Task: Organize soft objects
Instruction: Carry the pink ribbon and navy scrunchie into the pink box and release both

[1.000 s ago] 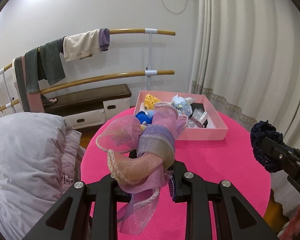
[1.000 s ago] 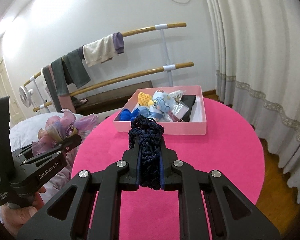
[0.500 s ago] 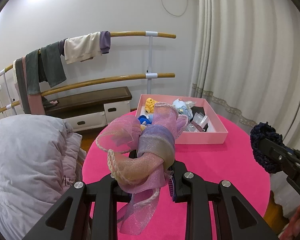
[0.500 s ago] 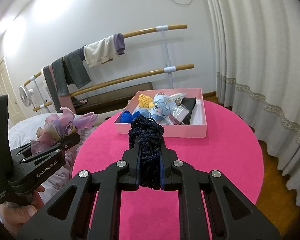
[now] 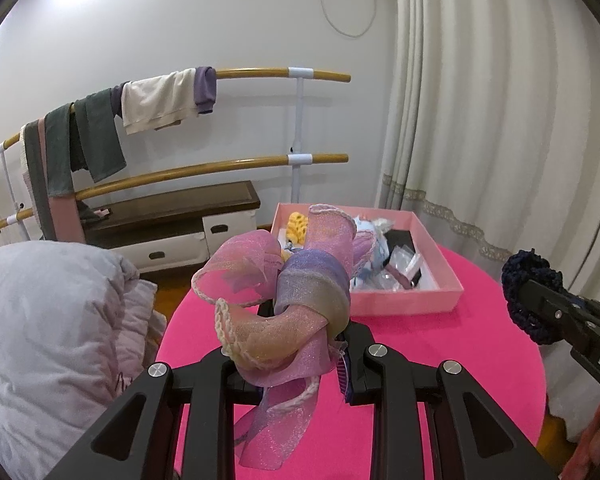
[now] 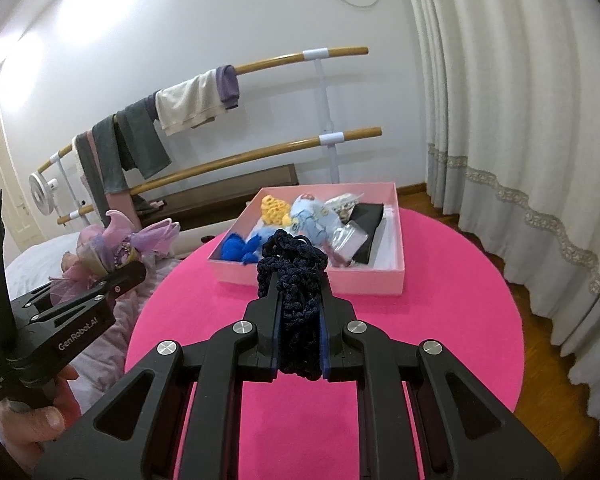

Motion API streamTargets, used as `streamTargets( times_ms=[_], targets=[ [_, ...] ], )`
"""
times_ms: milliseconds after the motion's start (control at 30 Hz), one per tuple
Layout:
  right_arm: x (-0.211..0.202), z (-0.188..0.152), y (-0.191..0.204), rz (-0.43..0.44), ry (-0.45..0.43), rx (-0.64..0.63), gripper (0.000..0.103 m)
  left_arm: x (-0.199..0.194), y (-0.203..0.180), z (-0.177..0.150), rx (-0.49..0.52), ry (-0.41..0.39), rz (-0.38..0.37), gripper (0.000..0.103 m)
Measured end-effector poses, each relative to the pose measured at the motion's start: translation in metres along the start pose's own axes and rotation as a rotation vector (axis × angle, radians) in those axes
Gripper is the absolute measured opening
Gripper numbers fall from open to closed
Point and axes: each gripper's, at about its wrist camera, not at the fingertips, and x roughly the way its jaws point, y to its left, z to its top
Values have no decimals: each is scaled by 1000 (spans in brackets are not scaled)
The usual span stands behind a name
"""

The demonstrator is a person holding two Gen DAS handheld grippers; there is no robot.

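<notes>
both hands angled down over pink table (image 6: 440,280). left gripper (image 5: 300,344) clamped on pastel bow (image 5: 284,292); right gripper (image 6: 299,312) clamped on navy scrunchie (image 6: 292,264). pink box (image 6: 380,276) at 12 o'clock.

Left claw (image 5: 300,364): matte black angular arms, silver round screws, white "GenRobot.AI" lettering. Right claw (image 6: 300,344): same black frame, blue pads.

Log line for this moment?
left gripper: shut on ribbon bow | right gripper: shut on dark scrunchie | pink box: ahead on table
</notes>
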Motion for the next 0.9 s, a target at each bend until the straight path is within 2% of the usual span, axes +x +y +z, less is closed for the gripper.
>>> streamTargets(
  times_ms=[333, 667, 900],
  targets=[
    [57, 51, -21, -7, 2, 1, 14, 81, -1, 51, 6, 1, -16, 23],
    [124, 101, -45, -19, 36, 7, 14, 190, -4, 108, 9, 28, -18, 24],
    [168, 120, -60, -43, 79, 18, 14, 263, -3, 138, 2, 70, -24, 24]
  ],
)
